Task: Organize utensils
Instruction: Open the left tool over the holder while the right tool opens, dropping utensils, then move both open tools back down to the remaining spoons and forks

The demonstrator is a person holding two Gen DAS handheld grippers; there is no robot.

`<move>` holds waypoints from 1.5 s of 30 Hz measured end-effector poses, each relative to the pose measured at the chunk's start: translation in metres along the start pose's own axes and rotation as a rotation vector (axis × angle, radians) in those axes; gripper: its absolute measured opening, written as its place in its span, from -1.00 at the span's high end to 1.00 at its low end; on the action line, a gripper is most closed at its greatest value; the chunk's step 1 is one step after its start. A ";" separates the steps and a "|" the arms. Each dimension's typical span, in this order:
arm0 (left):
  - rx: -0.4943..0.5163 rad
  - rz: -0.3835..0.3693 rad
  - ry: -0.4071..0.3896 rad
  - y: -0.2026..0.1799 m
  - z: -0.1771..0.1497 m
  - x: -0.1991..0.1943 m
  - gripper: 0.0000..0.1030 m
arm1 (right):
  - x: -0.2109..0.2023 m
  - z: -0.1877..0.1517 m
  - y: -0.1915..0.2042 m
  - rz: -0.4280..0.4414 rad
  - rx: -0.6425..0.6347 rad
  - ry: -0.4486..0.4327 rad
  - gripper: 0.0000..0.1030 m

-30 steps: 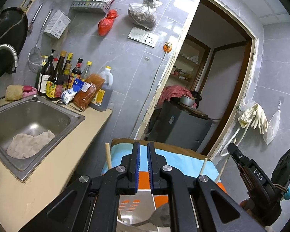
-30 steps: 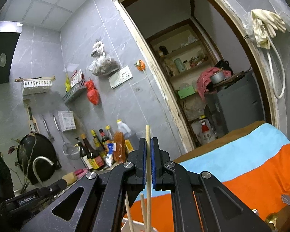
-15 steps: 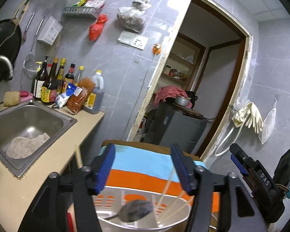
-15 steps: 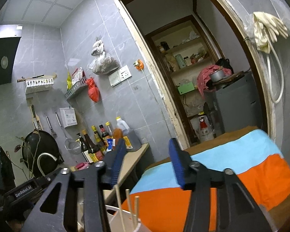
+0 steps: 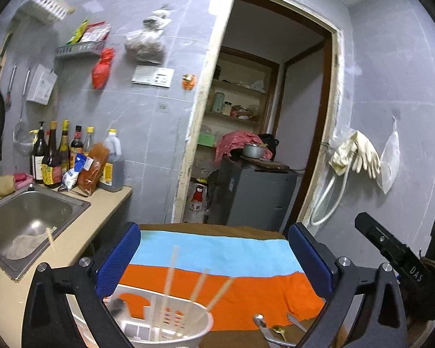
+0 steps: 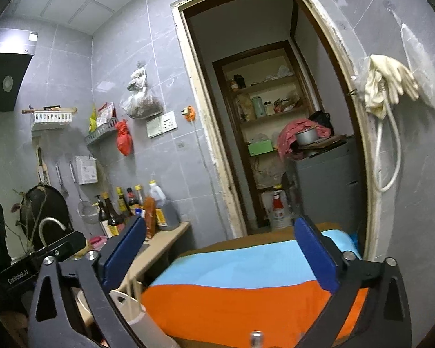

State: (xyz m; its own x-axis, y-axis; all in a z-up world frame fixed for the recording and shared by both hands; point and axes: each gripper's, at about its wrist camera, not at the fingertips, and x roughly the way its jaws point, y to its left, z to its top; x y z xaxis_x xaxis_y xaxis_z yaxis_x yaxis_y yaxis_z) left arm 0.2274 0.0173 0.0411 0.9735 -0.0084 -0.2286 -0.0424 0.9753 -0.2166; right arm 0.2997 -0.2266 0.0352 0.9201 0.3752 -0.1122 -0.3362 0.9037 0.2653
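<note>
Grey-tiled kitchen, left claw (image 5: 214,253) spread wide above white utensil holder (image 5: 171,323), right claw (image 6: 220,250) wide apart, empty.

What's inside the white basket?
The white basket holds pale chopsticks standing slanted, plus something dark and blurry at its left. Its bottom is hidden by the wall.

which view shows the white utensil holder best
Left wrist view: the white utensil holder shows its rim, slotted wall and the chopsticks standing in it. Right wrist view catches only an edge behind the finger.
</note>
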 end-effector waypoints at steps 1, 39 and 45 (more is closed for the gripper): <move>0.007 -0.003 0.002 -0.007 -0.002 0.001 -0.99 | -0.003 0.001 -0.004 -0.006 -0.002 -0.001 -0.97; -0.041 -0.048 0.416 -0.067 -0.141 0.096 -0.99 | 0.023 -0.114 -0.176 -0.116 0.068 0.472 -0.65; -0.075 -0.072 0.491 -0.062 -0.157 0.119 -0.60 | 0.040 -0.136 -0.170 -0.024 0.036 0.555 0.05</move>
State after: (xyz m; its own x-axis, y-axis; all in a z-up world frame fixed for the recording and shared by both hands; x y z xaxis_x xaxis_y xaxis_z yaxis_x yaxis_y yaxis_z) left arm 0.3103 -0.0785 -0.1217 0.7546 -0.1955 -0.6263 -0.0127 0.9501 -0.3118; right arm 0.3660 -0.3373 -0.1443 0.6807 0.4154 -0.6034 -0.3003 0.9095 0.2874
